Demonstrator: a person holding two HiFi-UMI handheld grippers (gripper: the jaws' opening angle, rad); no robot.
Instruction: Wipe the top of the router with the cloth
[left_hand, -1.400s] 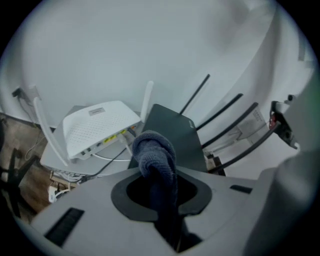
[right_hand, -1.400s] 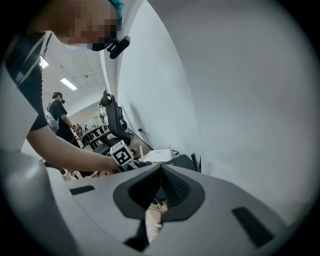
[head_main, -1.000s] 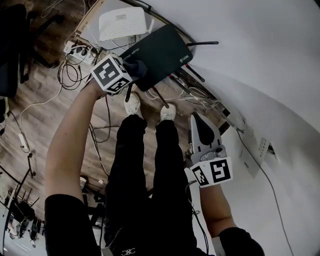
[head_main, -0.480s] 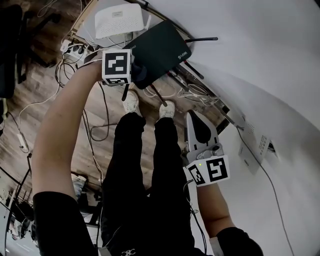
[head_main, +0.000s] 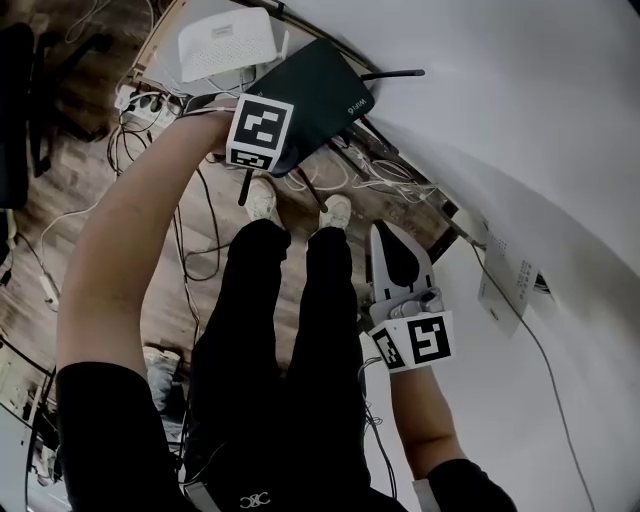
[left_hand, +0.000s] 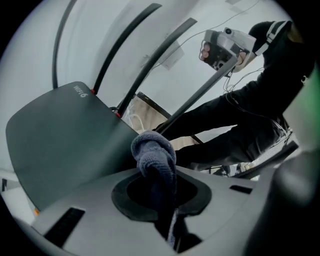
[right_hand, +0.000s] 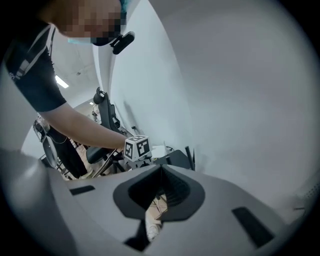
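A dark router (head_main: 325, 90) with thin black antennas lies on a low shelf by the white wall. My left gripper (head_main: 286, 138) is over the router's near end, shut on a dark blue cloth (left_hand: 154, 156). In the left gripper view the bunched cloth sticks out past the jaws, against the router's (left_hand: 65, 132) flat top. My right gripper (head_main: 389, 242) hangs lower right, away from the router, its jaws shut with nothing between them. The right gripper view shows its closed jaws (right_hand: 160, 172) and, beyond them, the left gripper's marker cube (right_hand: 136, 147) at the router (right_hand: 177, 159).
A white router (head_main: 225, 42) sits just left of the dark one. A power strip (head_main: 150, 100) and tangled cables (head_main: 385, 185) lie on the wooden floor around the shelf. The person's legs and white shoes (head_main: 335, 212) stand below the router. The white wall (head_main: 530, 120) fills the right side.
The left gripper has slid right and further onto the router's top, with the cloth in it. The right gripper has barely shifted.
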